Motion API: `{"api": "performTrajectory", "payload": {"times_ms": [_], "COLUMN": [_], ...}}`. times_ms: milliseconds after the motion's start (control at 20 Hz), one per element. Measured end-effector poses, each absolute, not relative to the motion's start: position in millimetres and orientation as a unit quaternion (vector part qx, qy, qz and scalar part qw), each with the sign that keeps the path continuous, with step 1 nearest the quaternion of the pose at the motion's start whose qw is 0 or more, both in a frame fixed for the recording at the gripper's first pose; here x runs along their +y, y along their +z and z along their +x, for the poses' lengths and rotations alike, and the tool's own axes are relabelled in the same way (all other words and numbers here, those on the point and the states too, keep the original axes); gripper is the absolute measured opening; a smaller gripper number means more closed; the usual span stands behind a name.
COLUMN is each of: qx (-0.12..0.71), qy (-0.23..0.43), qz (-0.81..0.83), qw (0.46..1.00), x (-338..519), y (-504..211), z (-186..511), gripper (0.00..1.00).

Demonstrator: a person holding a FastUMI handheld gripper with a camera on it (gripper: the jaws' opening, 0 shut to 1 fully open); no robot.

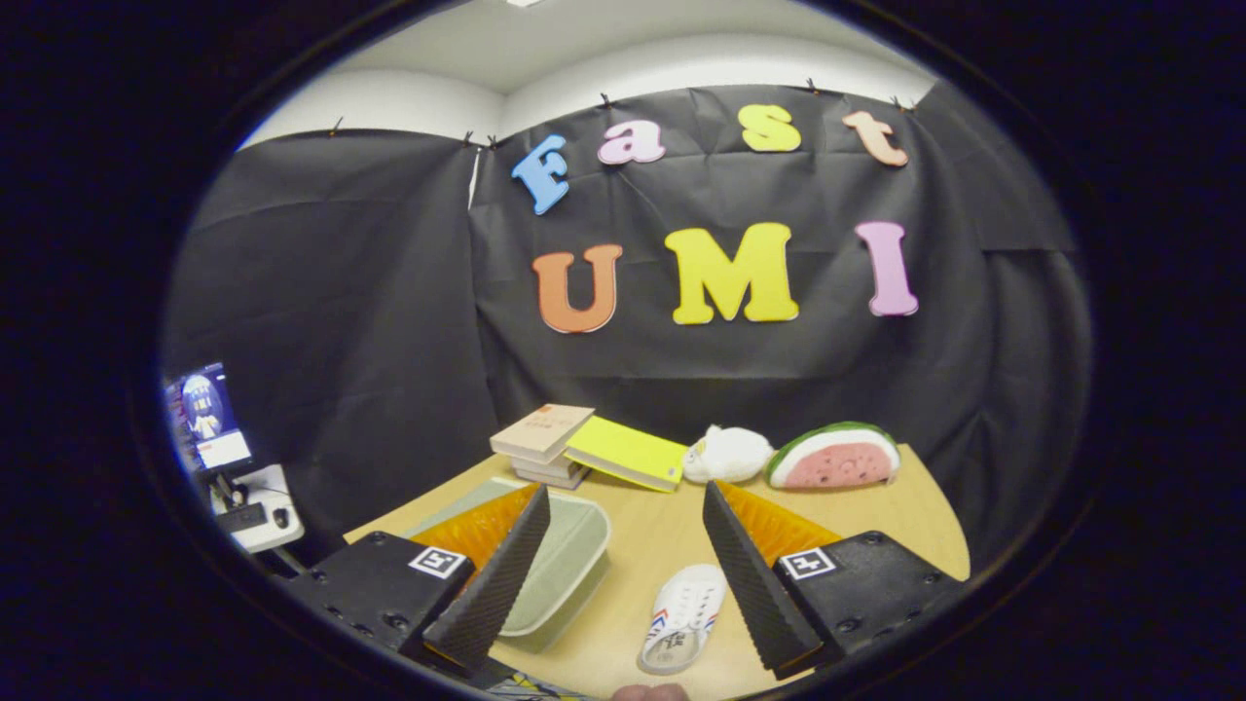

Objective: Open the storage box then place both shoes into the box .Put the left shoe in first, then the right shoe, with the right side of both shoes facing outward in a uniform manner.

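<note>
My gripper (625, 506) hangs open above the wooden table (905, 506), with nothing between its fingers. A pale green storage box (569, 555) with its lid on lies flat under and just right of the left finger (501, 574). One white shoe (683, 618) with red and blue stripes lies on the table close to the right finger (754, 574), toe pointing away from me. The box and the shoe lie side by side with a strip of bare table between them.
Beyond the fingers, at the table's far side, a stack of books (541, 443) stands beside a yellow book (628, 453), a white plush toy (727, 454) and a watermelon-slice cushion (835, 456). A monitor (206, 417) on a small stand sits off the table's left side.
</note>
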State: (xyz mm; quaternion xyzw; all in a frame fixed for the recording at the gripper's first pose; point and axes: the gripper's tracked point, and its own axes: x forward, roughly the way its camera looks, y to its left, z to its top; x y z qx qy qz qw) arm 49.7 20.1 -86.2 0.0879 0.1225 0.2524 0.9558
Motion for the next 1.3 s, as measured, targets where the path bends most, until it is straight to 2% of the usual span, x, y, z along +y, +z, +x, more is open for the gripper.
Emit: {"api": "performTrajectory", "payload": {"times_ms": [250, 400, 700, 1300], "qx": [0.218, 0.272, 0.373, 0.461], "qy": [0.357, 0.394, 0.416, 0.434], "qz": [0.164, 0.202, 0.284, 0.41], "qw": [0.893, 0.854, 0.779, 0.657], "x": [60, 81, 110, 145], "y": [-145, -176, -225, -236], "z": [49, 42, 35, 34], "gripper": [1.0, 1.0, 1.0, 0.97]}}
